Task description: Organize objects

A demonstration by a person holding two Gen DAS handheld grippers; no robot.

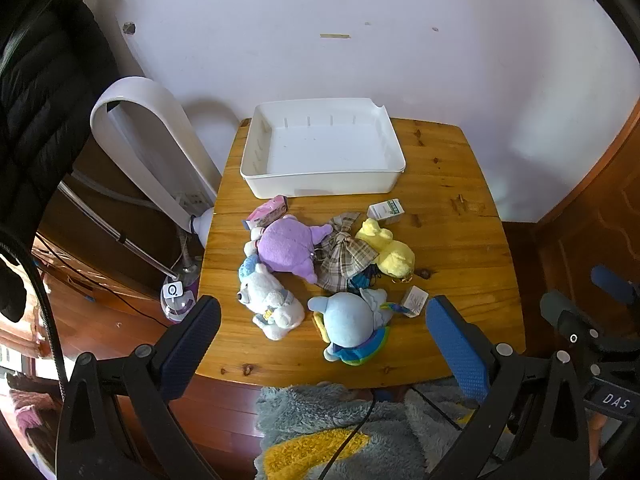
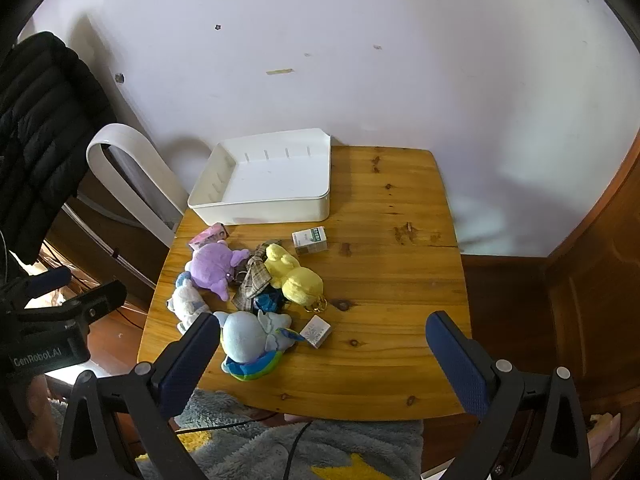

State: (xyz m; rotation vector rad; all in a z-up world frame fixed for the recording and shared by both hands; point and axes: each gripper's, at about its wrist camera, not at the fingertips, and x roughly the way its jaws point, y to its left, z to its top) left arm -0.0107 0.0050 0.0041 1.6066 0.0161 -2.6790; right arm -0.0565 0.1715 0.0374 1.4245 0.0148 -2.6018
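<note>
An empty white bin point(image 1: 320, 148) point(image 2: 268, 180) stands at the back of the wooden table point(image 1: 460, 248) point(image 2: 392, 272). In front of it lie a purple plush point(image 1: 286, 246) point(image 2: 214, 266), a white plush point(image 1: 270, 300) point(image 2: 186, 300), a light blue plush point(image 1: 350, 324) point(image 2: 250, 340), a yellow plush point(image 1: 390, 252) point(image 2: 294, 274), a plaid cloth pouch point(image 1: 344, 254) point(image 2: 252, 280), a pink box point(image 1: 270, 210) point(image 2: 208, 236) and two small white boxes point(image 1: 386, 210) point(image 2: 316, 330). My left gripper point(image 1: 324, 344) and right gripper point(image 2: 324, 354) hover open above the near edge, holding nothing.
A white arched fan point(image 1: 148, 140) point(image 2: 128, 176) stands left of the table, with a black padded jacket point(image 1: 44, 92) beyond it. A grey and yellow fleece garment point(image 1: 332, 432) on the person is below the near edge. The right half of the table is bare wood.
</note>
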